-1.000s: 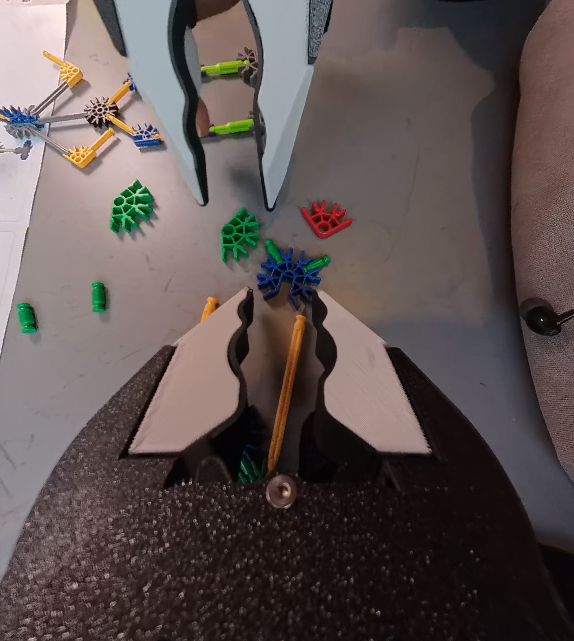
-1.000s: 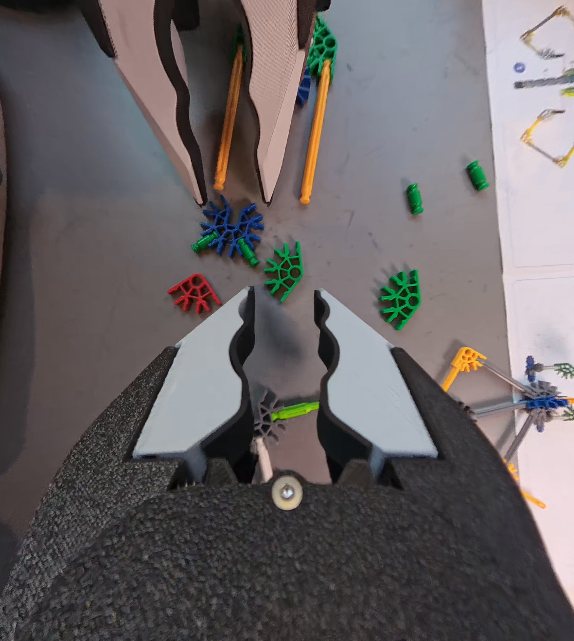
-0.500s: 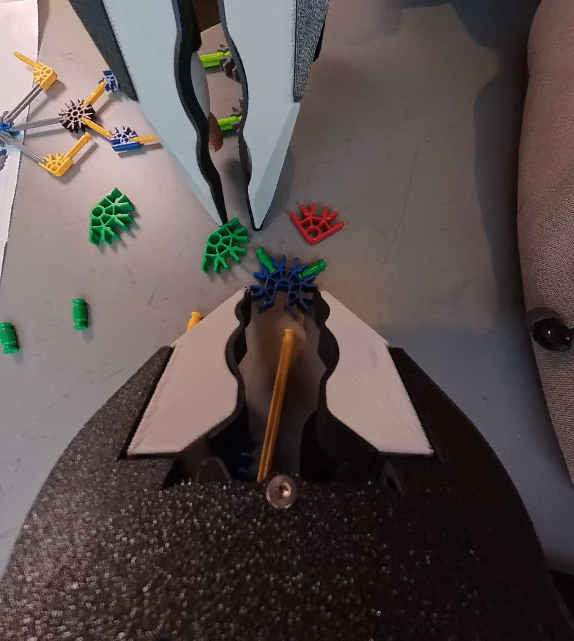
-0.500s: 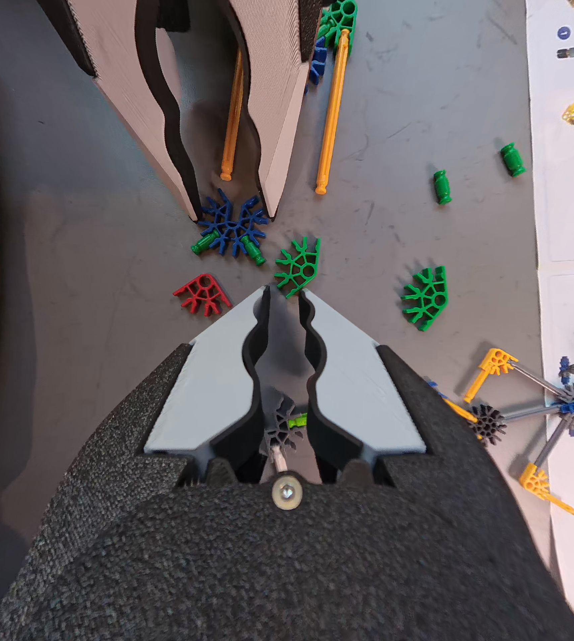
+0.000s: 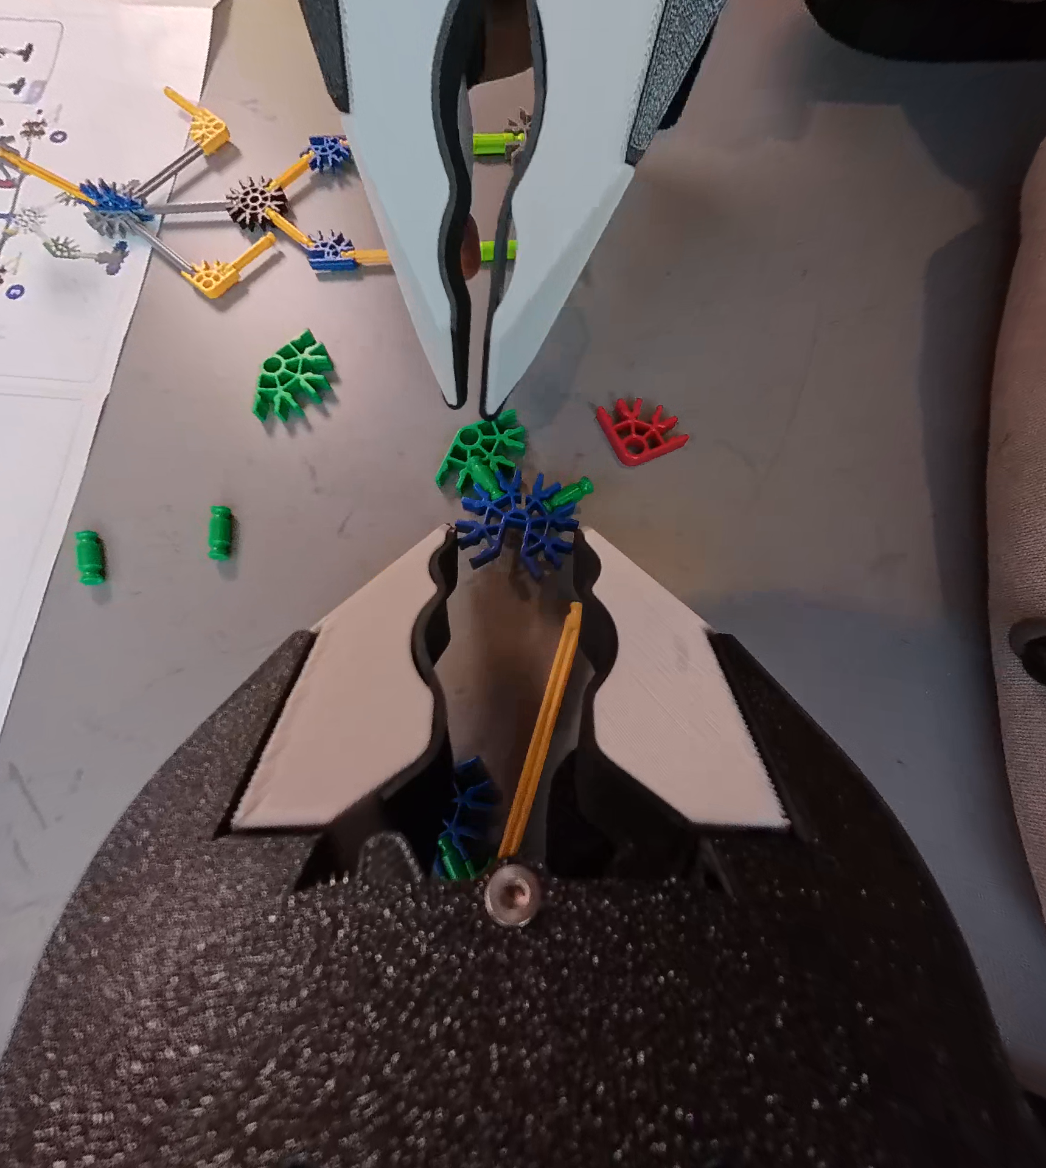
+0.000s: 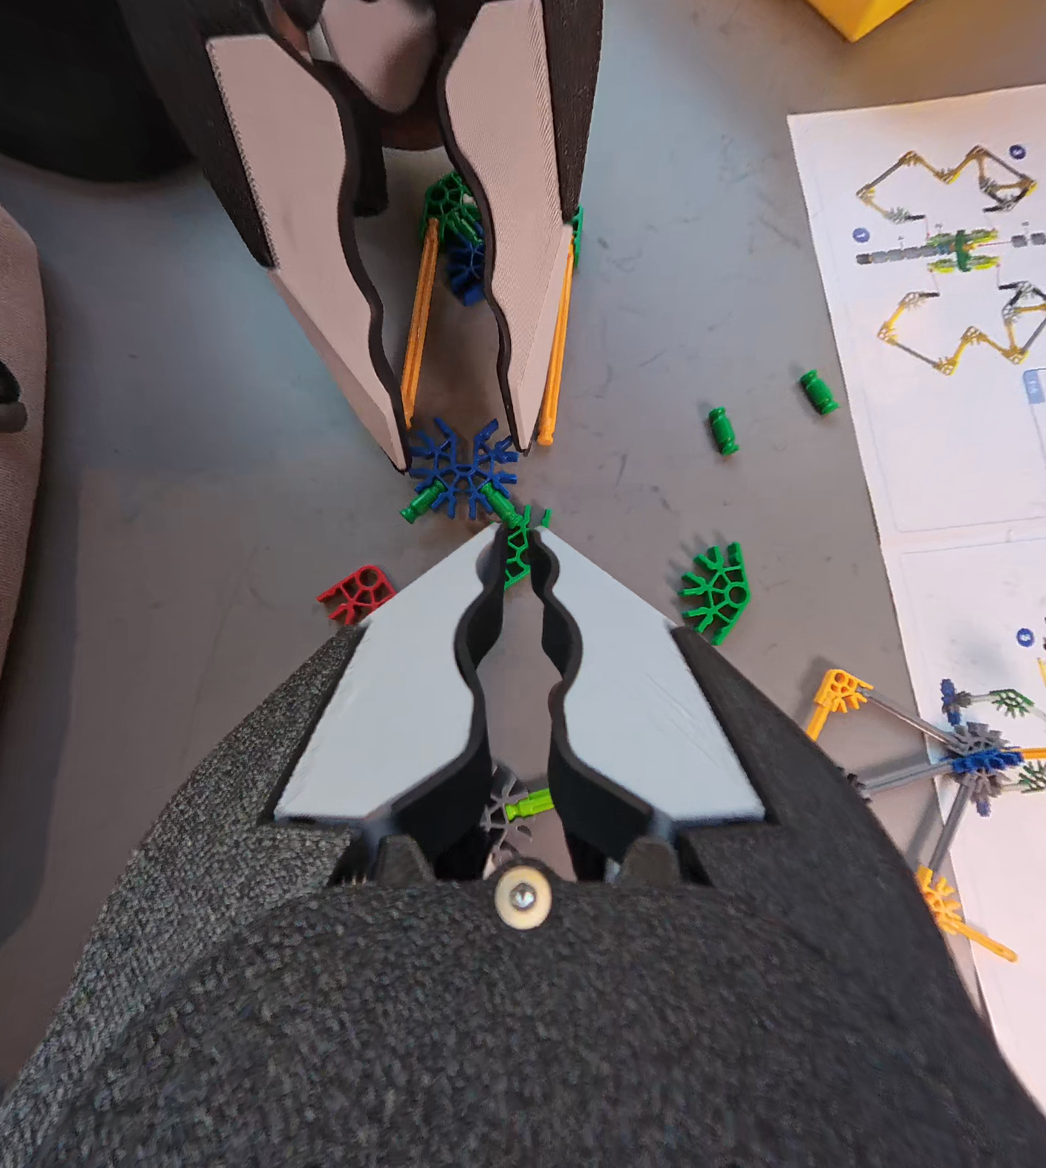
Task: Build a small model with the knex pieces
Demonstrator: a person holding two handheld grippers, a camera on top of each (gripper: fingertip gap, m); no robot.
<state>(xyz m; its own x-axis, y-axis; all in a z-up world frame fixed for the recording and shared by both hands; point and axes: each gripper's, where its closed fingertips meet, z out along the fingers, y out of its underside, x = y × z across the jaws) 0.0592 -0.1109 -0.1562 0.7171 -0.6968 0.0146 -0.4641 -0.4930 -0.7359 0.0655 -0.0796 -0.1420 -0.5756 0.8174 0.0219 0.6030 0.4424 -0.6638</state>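
Grey desk (image 5: 760,316); right claw (image 6: 517,528) nearly clenched around green connector (image 6: 517,556); left claw (image 5: 515,534) released, straddling blue connector (image 5: 517,521).

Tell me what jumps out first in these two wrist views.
The two grippers meet tip to tip over a grey table: the pale-blue-fingered right gripper is nearly closed around a green fan-shaped plastic connector, and the open beige-fingered left gripper flanks a blue snowflake-shaped connector pair. A red corner connector lies close beside them.
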